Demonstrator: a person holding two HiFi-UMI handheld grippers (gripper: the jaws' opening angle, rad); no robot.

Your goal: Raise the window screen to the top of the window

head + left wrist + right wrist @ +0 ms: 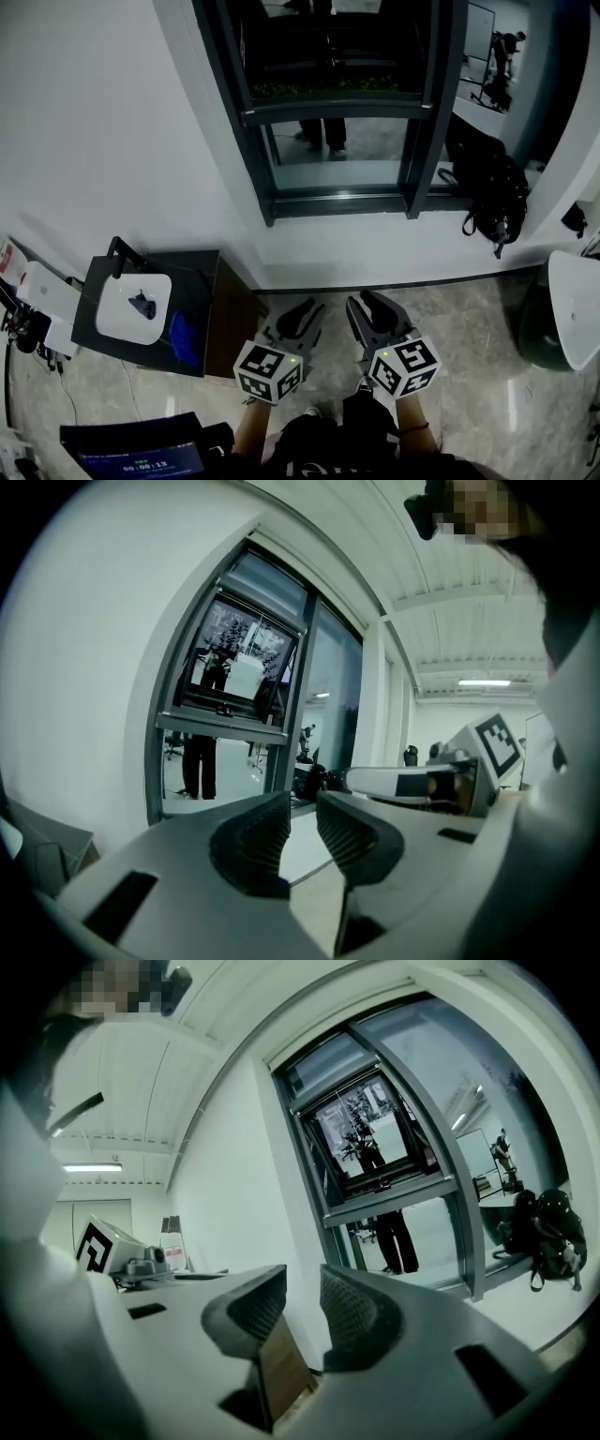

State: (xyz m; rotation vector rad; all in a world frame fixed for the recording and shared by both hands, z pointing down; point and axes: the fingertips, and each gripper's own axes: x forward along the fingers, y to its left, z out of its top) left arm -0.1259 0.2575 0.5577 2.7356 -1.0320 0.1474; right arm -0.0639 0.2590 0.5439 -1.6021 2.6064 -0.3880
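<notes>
Two grippers, one window, one screen. The left gripper (298, 317) and right gripper (370, 314) were held side by side low in the head view, over the stone floor (469, 375). Both pointed toward the window (422, 112).

In the left gripper view, the left gripper's (302, 808) fingers (258, 836) stood a narrow gap apart with nothing between them. In the right gripper view, the right gripper's (300, 1283) fingers (352, 1312) showed the same small gap, also empty.

The screen (328, 110) was set in the dark window frame. Its crossbar (389, 1202) lay partway up the opening, and glass lay below it. It was well apart from both pairs of fingers, ahead of and above them (225, 726), and neither gripper touched it. A person's legs (323, 131) showed in the lower glass.

One dark counter (211, 309) stood against the wall to the left of the grippers, bearing a white tray (131, 305) and something blue (183, 337). One black backpack (492, 192) sat on the sill to the right of the window. Only bare floor and the white sill (375, 248) lay between the grippers and the window.
</notes>
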